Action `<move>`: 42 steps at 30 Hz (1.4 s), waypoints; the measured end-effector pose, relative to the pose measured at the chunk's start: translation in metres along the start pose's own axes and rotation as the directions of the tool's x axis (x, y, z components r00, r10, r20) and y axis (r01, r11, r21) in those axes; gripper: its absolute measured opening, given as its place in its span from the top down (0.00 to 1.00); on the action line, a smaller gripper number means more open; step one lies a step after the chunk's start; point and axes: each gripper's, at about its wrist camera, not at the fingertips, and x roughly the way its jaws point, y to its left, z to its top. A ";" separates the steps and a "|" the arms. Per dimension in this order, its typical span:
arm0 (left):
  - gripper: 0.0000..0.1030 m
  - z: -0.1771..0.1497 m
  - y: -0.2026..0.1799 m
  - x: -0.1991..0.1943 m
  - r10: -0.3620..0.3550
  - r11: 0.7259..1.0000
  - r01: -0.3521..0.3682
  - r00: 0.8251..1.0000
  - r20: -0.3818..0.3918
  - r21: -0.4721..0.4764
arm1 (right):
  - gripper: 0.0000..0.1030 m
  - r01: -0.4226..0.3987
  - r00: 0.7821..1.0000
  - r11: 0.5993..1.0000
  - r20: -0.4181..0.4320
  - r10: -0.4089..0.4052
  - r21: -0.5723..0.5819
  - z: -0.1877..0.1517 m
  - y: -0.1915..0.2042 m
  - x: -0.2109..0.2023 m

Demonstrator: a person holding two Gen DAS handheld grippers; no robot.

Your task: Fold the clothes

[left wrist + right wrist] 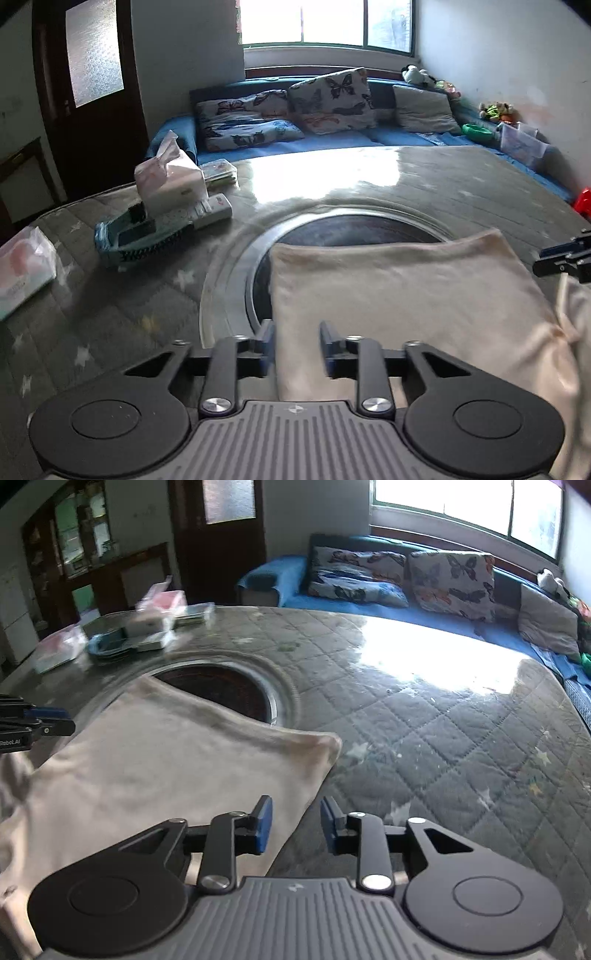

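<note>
On table (443,716), cream garment (166,760) folded, both grippers' fingers apart.

A: What covers the table?
B: A grey quilted cover (424,716) with pale stars, under a glossy clear sheet. A round metal-rimmed opening (258,251) sits near the middle.

A: What lies at the far left part of the table?
B: A tissue pack (168,173) stands upright. A white remote control (214,212) lies just beside it. A teal tray (136,240) sits in front of the pack. A flat plastic-wrapped packet (22,269) lies near the table edge, apart from the tray.

A: And beyond the table?
B: A blue sofa (332,142) below a window (325,20). Butterfly-print cushions (332,99) lean on its backrest, with a grey cushion (424,109) beside them. A dark wooden door (88,92) with a frosted pane stands to the left.
</note>
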 end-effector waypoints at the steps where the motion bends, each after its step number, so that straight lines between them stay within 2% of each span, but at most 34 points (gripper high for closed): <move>1: 0.67 0.005 0.001 0.008 0.007 1.000 -0.007 1.000 -0.001 0.005 | 0.72 0.005 1.000 1.000 -0.001 -0.005 0.014 0.004 -0.004 0.008; 4: 0.61 0.016 0.000 0.031 0.030 0.999 -0.030 1.000 0.000 0.025 | 0.71 0.014 1.000 0.999 -0.009 -0.013 0.049 0.013 -0.014 0.026; 11: 0.63 0.031 -0.002 0.078 0.063 0.997 -0.062 0.998 -0.023 0.036 | 0.71 -0.001 1.000 0.996 -0.029 0.003 0.092 0.023 -0.024 0.049; 14: 0.73 0.035 -0.003 0.084 0.051 0.998 -0.050 0.999 -0.011 0.043 | 0.72 -0.007 0.999 0.997 -0.037 0.010 0.076 0.028 -0.023 0.054; 15: 0.85 0.036 -0.004 0.085 0.053 0.998 -0.052 0.999 -0.005 0.046 | 0.75 -0.008 0.999 0.997 -0.040 0.011 0.072 0.029 -0.023 0.055; 16: 0.92 0.036 -0.005 0.086 0.067 0.996 -0.067 0.998 0.004 0.055 | 0.87 -0.005 0.999 0.998 -0.038 0.008 0.070 0.031 -0.022 0.056; 17: 0.94 0.036 -0.006 0.087 0.087 0.994 -0.087 0.996 0.011 0.069 | 0.92 -0.004 0.999 0.998 -0.034 0.007 0.063 0.034 -0.021 0.057; 20: 0.96 0.036 -0.004 0.084 0.132 0.988 -0.135 0.991 0.037 0.076 | 0.94 -0.002 1.000 0.999 -0.018 0.003 0.043 0.044 -0.017 0.060; 24: 0.97 0.045 0.011 0.075 0.212 0.977 -0.214 0.973 0.086 0.014 | 0.95 -0.011 0.998 1.000 0.056 0.011 0.012 0.067 -0.007 0.066; 26: 0.97 0.049 0.018 0.076 0.250 0.968 -0.251 0.964 0.089 0.003 | 0.94 -0.009 0.997 1.000 0.075 0.009 0.002 0.079 -0.001 0.077; 28: 0.96 0.050 0.025 0.080 0.260 0.966 -0.260 0.963 0.071 -0.005 | 0.91 0.001 0.997 1.000 0.074 -0.001 -0.007 0.087 0.003 0.089; 31: 0.95 0.048 0.034 0.087 0.256 0.967 -0.256 0.966 0.032 -0.017 | 0.90 0.001 0.998 1.000 0.066 0.000 -0.021 0.092 0.009 0.099; 37: 0.92 0.041 0.029 0.073 0.234 0.972 -0.233 0.972 0.026 -0.031 | 0.90 -0.114 0.993 0.983 -0.011 0.114 -0.147 0.067 0.034 0.072; 39: 0.92 0.039 0.023 0.058 0.191 0.981 -0.189 0.981 0.038 -0.047 | 0.90 -0.145 0.989 0.972 -0.046 0.139 -0.183 0.053 0.044 0.063; 42: 0.92 0.027 0.009 0.033 0.091 0.995 -0.088 0.995 0.043 -0.055 | 0.90 -0.168 0.985 0.960 -0.079 0.154 -0.224 0.031 0.057 0.048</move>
